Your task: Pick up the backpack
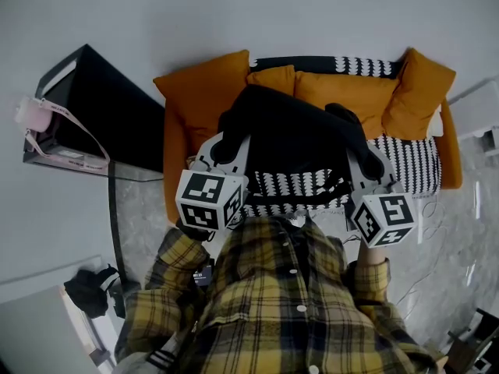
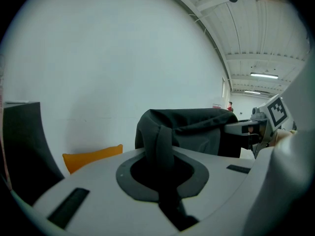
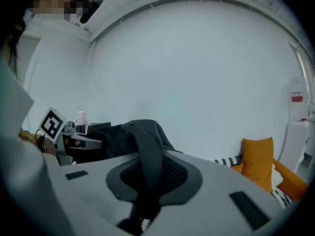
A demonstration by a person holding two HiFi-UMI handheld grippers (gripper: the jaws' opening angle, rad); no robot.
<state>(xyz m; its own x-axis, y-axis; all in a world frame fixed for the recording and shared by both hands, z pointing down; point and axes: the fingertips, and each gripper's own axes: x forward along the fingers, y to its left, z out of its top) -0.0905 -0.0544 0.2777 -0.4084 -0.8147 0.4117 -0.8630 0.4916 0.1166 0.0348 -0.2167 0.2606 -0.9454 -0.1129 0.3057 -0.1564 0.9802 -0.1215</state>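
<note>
The backpack hangs just beyond the person's plaid shirt, held up between both tools. The left gripper is clamped on one dark strap and the right gripper on another strap. Under and behind it are the orange sofa with its black-and-white patterned seat, then orange cushions against the pale wall.

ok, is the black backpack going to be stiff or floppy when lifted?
Probably floppy: the backpack creases and slumps beyond the left gripper. Likely sags between it and the right gripper, both shut on straps. Possibly lightly loaded; it looks slack.
</note>
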